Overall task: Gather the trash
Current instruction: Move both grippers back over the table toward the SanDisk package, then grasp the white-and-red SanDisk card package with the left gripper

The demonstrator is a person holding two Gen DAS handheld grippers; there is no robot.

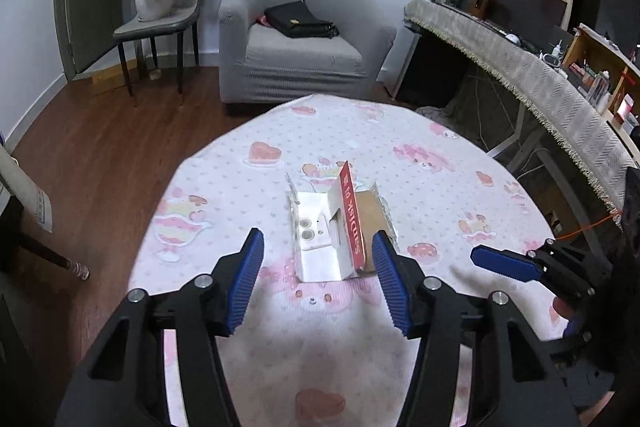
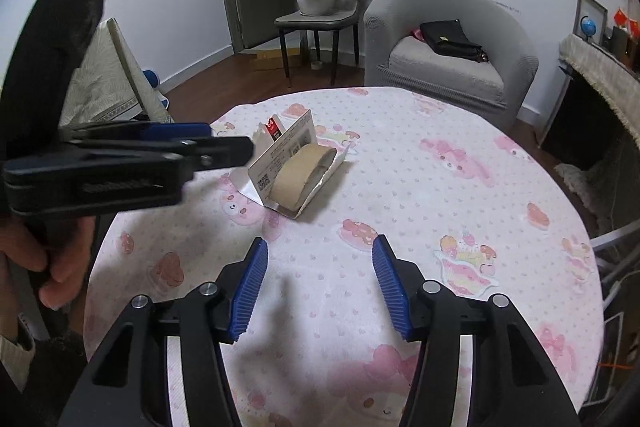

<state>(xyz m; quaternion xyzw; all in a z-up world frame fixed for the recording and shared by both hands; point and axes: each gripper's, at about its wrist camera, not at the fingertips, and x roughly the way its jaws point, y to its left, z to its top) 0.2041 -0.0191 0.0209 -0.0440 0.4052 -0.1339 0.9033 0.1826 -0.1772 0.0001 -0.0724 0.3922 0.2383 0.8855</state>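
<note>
Trash here is an opened carton (image 1: 332,227) lying on the bench (image 1: 420,195), straight ahead of the left tongs (image 1: 318,279) and just beyond their blue pads. Its flaps are folded out: a white inner panel faces up, a red-printed flap (image 1: 352,219) stands on edge, and a brown cardboard side lies next to the right-hand pad. Both jaws of the left tongs are spread wide, roughly as wide as the carton, with nothing between them. No pad touches the carton as far as can be told.

From the right wrist view the same carton (image 2: 294,167) sits farther ahead and to the left of the right tongs (image 2: 318,279), well apart from them. A brown cardboard roll (image 2: 302,169) lies in the carton against the upright printed flap. The right tongs are also spread apart and hold nothing, with bare pink-patterned cloth between their pads.

The left tongs (image 2: 224,147) appear side-on at the left of this view, tips close beside the carton. A hand (image 2: 44,259) grips their handle.

Past the bench stand a grey armchair (image 1: 292,39) and a chair (image 1: 160,23).
</note>
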